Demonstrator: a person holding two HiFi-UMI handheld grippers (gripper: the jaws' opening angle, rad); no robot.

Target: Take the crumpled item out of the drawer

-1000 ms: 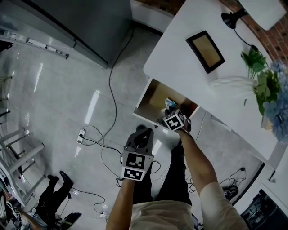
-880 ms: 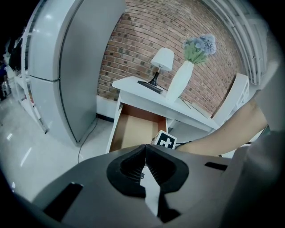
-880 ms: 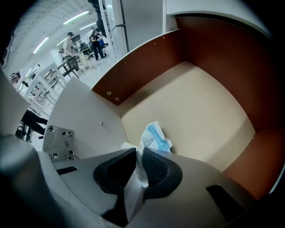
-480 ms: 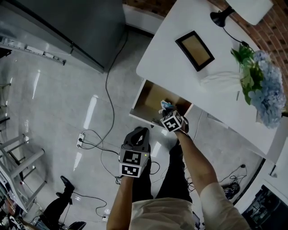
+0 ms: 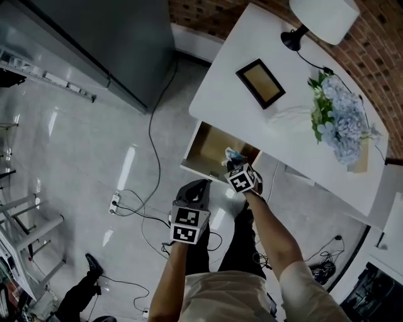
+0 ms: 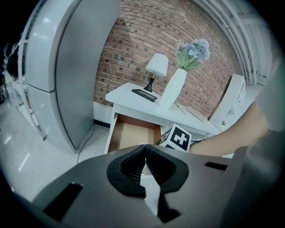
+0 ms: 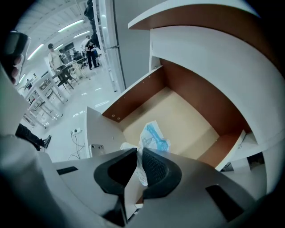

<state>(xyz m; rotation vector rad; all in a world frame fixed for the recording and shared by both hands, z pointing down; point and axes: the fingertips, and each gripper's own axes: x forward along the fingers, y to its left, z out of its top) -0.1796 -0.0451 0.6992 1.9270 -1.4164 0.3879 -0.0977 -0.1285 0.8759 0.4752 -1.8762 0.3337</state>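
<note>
Crumpled item (image 7: 151, 136), white and blue, is pinched in the right hand-held gripper (image 7: 137, 153), whose jaws have just been closing on it. It sits over the open drawer (image 7: 178, 111) at centre frame, so the grasp looks done and carrying it clear is left. Brick wall (image 5: 208, 12) at top, grey floor (image 5: 75, 144) left, white desk (image 5: 227, 88), then the left hand-held gripper (image 6: 144, 148), pressed together on nothing

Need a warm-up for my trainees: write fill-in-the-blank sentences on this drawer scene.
The right tool grips the crumpled item above the open ____.
The left tool has its jaws ____, with nothing between them.
The wall behind the desk is built of ____.
Missing: drawer; shut; brick.
Note: the right tool's jaws have just been closing on the item.
</note>
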